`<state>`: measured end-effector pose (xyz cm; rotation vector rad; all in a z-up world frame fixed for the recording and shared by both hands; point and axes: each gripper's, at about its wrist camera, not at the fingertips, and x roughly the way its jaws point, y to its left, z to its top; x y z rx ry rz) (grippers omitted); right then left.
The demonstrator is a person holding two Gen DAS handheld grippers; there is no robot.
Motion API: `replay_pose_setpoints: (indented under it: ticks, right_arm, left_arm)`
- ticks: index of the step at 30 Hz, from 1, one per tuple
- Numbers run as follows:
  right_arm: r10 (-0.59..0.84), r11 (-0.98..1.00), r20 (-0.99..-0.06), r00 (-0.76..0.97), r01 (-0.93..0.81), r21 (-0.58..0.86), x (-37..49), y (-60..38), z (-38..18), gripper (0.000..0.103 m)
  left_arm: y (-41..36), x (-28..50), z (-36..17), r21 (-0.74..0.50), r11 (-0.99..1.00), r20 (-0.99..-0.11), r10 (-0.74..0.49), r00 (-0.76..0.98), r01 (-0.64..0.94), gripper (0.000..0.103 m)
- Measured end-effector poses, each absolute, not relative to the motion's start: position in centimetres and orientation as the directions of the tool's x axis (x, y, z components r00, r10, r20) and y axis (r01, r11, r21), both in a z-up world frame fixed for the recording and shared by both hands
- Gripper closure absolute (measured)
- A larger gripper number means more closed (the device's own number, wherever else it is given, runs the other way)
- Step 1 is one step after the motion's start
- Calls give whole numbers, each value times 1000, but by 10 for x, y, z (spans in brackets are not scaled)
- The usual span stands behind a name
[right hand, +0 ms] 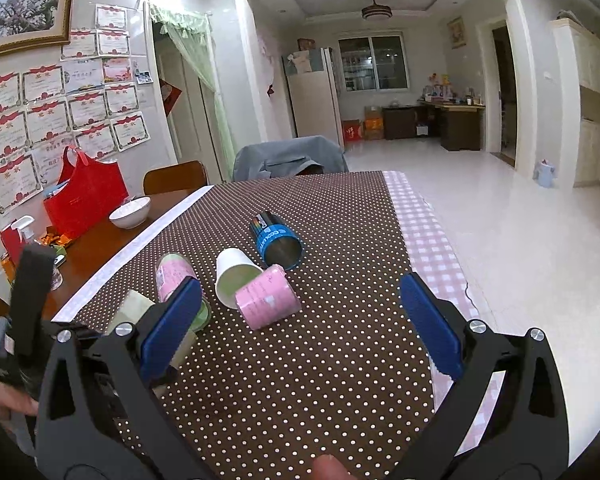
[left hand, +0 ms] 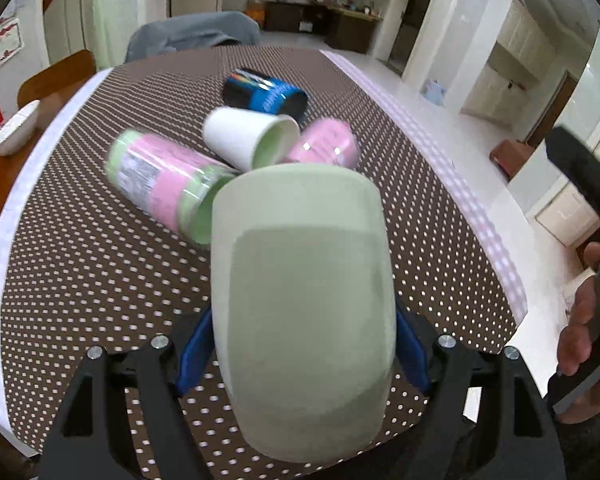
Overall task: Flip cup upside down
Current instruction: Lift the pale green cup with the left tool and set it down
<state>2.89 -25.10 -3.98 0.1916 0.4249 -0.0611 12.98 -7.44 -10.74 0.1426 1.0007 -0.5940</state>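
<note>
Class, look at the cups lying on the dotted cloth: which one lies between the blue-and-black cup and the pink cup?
The white paper cup, lying on its side; the right wrist view shows it best.

Lying clustered mid-table, blocking the way: blue can [right hand: 277, 245], paper cup [right hand: 234, 277], pink cans [right hand: 267, 301]. Leaving open tablecloth [right hand: 300, 380] nearer.

Cup [left hand: 304, 308] between left jaws, above tablecloth [left hand: 80, 280]; four toppled containers [left hand: 252, 142] clustered behind it.
</note>
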Motion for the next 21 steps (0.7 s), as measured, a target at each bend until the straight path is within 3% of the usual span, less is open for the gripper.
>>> replay_pose_setpoints:
  ticks: [7,10,11,13,21]
  right_arm:
    - [-25,980,-426,904,106,168,25,-253,-44,6]
    - [-25,980,-426,905,106,168,25,-253,-44,6]
    - [-23,980,-426,904,104,167,24,-253,-44,6]
    - [-22,981,-426,904,102,165,25,-252,-44,6]
    - [-3,983,-417,909,79,166,25,-247,-38,6]
  left_arm:
    - [-94,134,-134,-133,828,-852,-376,364,544,26]
    - [-101,137,-142,-31,843,-872,-285,398,538,26]
    - [-102,136,-142,-12,844,-869,-275,412,537,21]
    - [-100,134,-137,-15,842,-854,-291,431,539,17]
    - [-75,118,-110,-24,865,-804,-314,504,500,16]
